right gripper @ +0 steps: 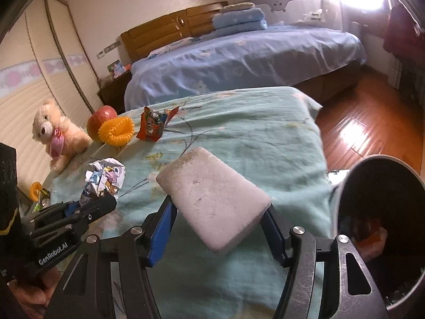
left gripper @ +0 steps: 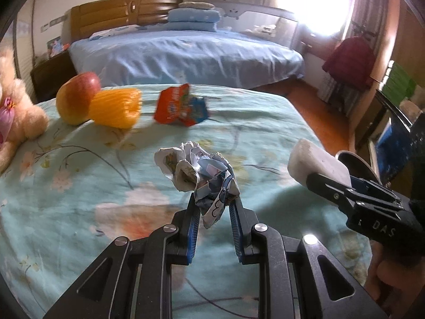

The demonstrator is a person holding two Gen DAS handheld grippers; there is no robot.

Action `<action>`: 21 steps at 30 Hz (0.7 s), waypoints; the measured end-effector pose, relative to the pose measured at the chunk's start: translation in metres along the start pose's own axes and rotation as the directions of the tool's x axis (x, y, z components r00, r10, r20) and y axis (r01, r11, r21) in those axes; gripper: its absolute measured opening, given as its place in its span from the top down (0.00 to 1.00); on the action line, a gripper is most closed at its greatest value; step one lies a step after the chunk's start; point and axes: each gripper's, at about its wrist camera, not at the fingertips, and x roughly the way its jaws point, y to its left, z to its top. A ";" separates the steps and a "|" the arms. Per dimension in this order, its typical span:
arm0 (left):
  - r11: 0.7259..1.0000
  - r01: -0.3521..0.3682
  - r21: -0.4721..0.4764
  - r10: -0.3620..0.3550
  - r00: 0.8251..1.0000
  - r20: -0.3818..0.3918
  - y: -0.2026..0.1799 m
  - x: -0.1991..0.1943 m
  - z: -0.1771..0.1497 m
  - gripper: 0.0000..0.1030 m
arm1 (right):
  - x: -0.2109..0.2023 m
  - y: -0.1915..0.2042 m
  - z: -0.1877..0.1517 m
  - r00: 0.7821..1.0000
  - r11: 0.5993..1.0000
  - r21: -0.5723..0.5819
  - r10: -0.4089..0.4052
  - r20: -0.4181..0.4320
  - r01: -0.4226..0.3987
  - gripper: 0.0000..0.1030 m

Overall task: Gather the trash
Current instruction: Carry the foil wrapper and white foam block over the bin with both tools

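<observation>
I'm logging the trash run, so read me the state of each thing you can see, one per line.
left gripper: shut on the crumpled paper
right gripper: shut on the white foam block
snack wrapper: torn open, lying on the bedspread
trash bin: open, some trash inside
apple: whole, touching the orange foam net
teddy bear: sitting upright

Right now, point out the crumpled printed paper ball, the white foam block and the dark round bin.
crumpled printed paper ball [left gripper: 202, 172], left wrist view, its middle
white foam block [right gripper: 212, 199], right wrist view, top face
dark round bin [right gripper: 345, 186], right wrist view, rim

Open bedspread [right gripper: 239, 133] ahead of both tools; apple [right gripper: 102, 122], orange roll [right gripper: 117, 130], wrapper [right gripper: 154, 127] far-left.
</observation>
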 end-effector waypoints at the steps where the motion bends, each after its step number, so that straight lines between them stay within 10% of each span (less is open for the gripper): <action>1: 1.000 0.004 0.010 -0.004 1.000 -0.001 -0.005 -0.001 -0.001 0.80 | -0.003 -0.002 -0.001 1.000 1.000 0.003 -0.004 0.005 0.004 0.38; 21: 0.992 0.066 0.111 -0.065 0.998 -0.013 -0.060 -0.012 -0.014 0.80 | -0.042 -0.035 -0.017 0.996 0.995 0.075 -0.069 0.048 0.065 0.38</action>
